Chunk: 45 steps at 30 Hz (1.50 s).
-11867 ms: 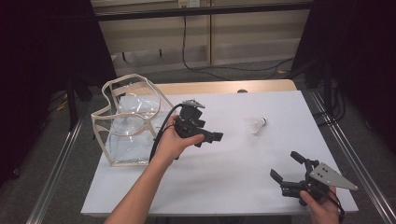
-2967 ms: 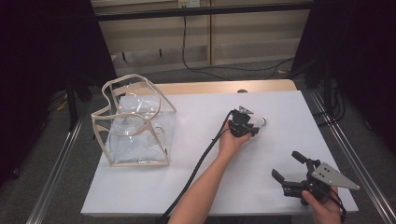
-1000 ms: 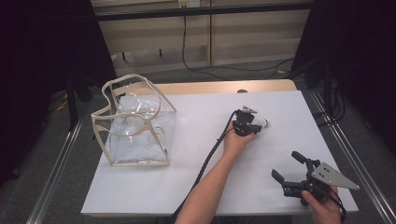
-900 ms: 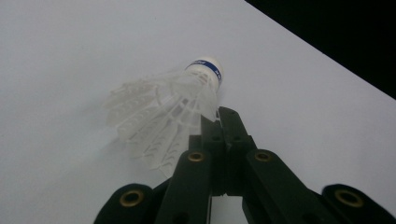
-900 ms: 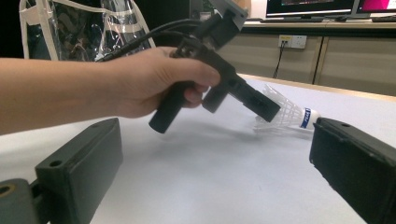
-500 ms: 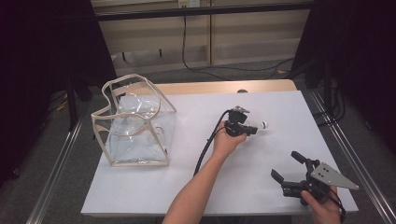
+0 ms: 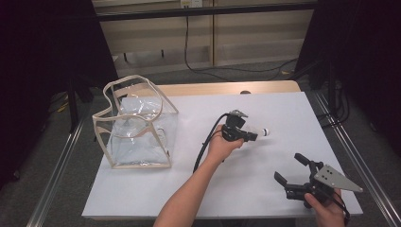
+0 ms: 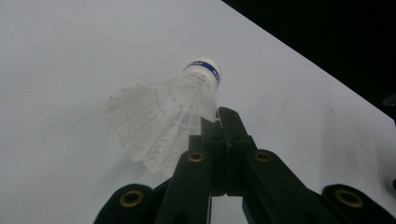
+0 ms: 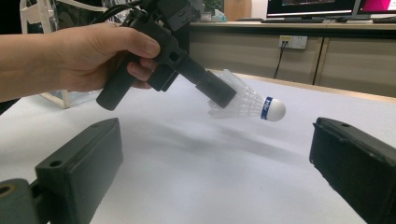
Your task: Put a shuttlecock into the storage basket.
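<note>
The left gripper (image 7: 250, 136) is clamped on the feathers of a white shuttlecock (image 7: 261, 134), and the right gripper view shows the shuttlecock (image 9: 247, 105) lifted clear of the white table (image 7: 265, 184), lying roughly level with its cork tip pointing away from the hand and a shadow beneath it. In the left gripper view the black jaws meet tightly on the edge of the feather skirt, with the blue-banded cork (image 8: 204, 71) above them. So the pick-up looks done: the shuttlecock is in the air over the middle right part of the table. What seems left is the carry and the drop, most likely into the clear plastic bag (image 7: 137, 127) that stands open well apart at the left side of the table. The right gripper (image 7: 295, 177) rests near the front right corner with its jaws spread wide and nothing between them, taking no part for now.
</note>
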Each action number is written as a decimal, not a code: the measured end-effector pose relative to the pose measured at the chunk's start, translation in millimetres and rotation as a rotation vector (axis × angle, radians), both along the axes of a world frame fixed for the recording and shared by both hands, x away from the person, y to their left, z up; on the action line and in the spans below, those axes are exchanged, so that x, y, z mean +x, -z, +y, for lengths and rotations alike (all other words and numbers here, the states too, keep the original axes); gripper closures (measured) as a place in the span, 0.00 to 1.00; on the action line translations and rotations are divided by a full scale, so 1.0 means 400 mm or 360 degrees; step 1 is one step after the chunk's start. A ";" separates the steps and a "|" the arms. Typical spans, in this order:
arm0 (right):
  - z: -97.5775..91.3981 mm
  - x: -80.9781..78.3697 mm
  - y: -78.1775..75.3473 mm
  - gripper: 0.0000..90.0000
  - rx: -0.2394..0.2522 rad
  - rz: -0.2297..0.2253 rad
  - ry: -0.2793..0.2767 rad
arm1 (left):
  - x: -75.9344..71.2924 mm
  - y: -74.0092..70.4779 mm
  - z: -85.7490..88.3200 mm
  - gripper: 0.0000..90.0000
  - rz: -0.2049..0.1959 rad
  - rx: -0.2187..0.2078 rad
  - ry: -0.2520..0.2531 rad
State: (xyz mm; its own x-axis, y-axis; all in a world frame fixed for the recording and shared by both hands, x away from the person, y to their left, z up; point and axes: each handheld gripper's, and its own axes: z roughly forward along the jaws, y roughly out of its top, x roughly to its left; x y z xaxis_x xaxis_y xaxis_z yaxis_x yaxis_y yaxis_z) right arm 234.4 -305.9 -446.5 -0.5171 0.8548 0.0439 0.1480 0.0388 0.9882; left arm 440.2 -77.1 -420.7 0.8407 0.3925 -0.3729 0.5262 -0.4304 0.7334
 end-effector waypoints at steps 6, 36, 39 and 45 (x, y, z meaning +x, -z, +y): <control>0.000 0.000 -0.001 0.03 -0.0001 -0.0003 -0.0001 | -0.007 -0.009 0.022 1.00 0.0009 0.0013 0.0026; 0.002 0.000 0.000 0.03 -0.0005 -0.0001 -0.0002 | -0.036 -0.062 0.127 1.00 0.0025 0.0054 0.0115; 0.002 0.000 0.000 0.03 -0.0005 -0.0001 -0.0003 | -0.038 -0.067 0.140 1.00 0.0018 0.0065 0.0107; 0.003 0.000 0.000 0.03 -0.0007 -0.0001 -0.0002 | -0.038 -0.073 0.163 1.00 0.0031 0.0098 0.0098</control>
State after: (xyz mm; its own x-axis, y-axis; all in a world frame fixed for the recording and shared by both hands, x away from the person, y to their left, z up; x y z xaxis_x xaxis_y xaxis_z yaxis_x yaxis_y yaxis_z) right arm 234.4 -304.9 -446.3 -0.5184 0.8542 0.0400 0.1473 0.0431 0.9881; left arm 425.0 -11.9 -391.4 0.8568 0.3630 -0.3661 0.5113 -0.5066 0.6942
